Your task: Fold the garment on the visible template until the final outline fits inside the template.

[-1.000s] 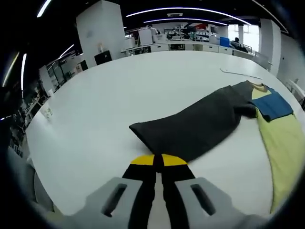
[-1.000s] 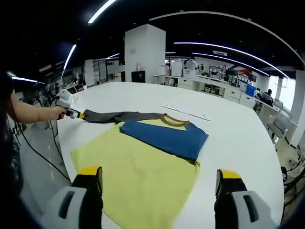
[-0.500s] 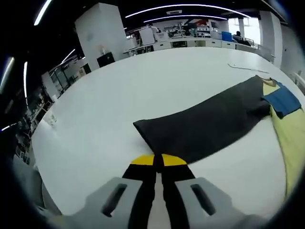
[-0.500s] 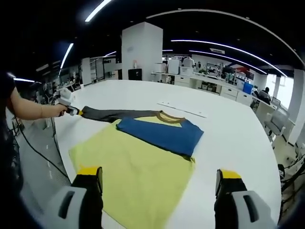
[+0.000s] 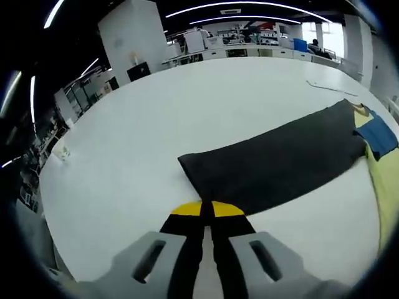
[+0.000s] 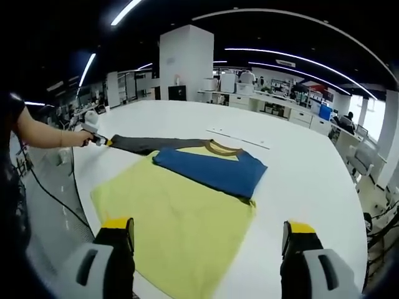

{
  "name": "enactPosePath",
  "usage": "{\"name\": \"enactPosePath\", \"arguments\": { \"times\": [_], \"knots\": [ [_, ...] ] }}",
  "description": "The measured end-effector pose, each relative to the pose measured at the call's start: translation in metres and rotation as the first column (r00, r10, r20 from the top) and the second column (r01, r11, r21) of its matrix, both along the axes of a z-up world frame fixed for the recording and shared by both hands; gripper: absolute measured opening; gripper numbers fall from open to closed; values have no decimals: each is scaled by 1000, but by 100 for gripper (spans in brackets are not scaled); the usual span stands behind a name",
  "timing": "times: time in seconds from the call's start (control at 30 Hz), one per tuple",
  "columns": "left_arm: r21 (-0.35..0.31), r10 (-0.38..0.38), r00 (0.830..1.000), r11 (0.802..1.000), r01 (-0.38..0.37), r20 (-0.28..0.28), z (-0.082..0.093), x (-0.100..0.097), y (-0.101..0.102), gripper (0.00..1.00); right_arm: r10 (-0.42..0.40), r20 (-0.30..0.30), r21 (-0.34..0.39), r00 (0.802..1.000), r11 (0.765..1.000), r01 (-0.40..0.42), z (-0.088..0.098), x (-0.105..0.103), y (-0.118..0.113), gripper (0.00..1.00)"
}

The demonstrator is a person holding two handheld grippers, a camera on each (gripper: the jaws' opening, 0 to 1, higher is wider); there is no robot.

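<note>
My L gripper [image 5: 202,210] pinching dark sleeve [image 5: 274,168] cuff, stretched out; R gripper [image 6: 209,240] jaws spread, idle. Next, I reckon: fold sleeve over yellow body [image 6: 181,218].

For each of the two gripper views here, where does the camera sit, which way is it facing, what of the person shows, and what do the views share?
Left gripper view: rides the left gripper, whose jaws are closed at the cuff of the dark grey sleeve, looking along the sleeve across the white table.
Right gripper view: rides the right gripper, jaws wide apart, above the yellow garment body and its folded blue sleeve; the person's forearm shows at left.
Shared: both see the grey sleeve, the blue sleeve, the yellow body and the table.
</note>
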State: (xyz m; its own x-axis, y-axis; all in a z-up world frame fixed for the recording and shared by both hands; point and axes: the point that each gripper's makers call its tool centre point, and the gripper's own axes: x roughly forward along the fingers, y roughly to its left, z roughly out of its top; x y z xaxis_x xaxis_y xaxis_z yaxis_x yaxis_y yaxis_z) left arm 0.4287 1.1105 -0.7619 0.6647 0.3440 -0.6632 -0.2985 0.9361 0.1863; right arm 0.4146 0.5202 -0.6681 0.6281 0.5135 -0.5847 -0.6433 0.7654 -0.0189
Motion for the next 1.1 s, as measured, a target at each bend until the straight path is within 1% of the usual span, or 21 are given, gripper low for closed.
{"name": "enactPosePath", "arguments": {
  "times": [0.27, 0.5, 0.6, 0.8, 0.97, 1.1],
  "knots": [
    [0, 3, 1000, 1000, -3, -5, 3, 2, -1, 0, 4, -1, 0, 1000, 1000, -4, -2, 1, 2, 100],
    [4, -17, 1000, 1000, 17, -11, 4, -1, -6, 0, 4, 3, 2, 1000, 1000, -4, -2, 2, 3, 100],
    [-9, -19, 1000, 1000, 19, -10, 5, 0, -7, 0, 0, 6, 6, 1000, 1000, 0, -1, 2, 3, 100],
    [-6, -31, 999, 999, 31, -4, 11, 0, -12, 0, 9, 10, 10, 1000, 1000, -9, -1, 1, 4, 100],
    [-5, -51, 999, 999, 51, 11, 20, 6, -20, 0, 11, 12, 9, 1000, 1000, -11, -1, 0, 4, 100],
    [-2, -70, 997, 998, 70, 11, 24, 9, -25, 0, 10, 15, 16, 1000, 1000, -11, 0, 0, 5, 100]
  ]
}}
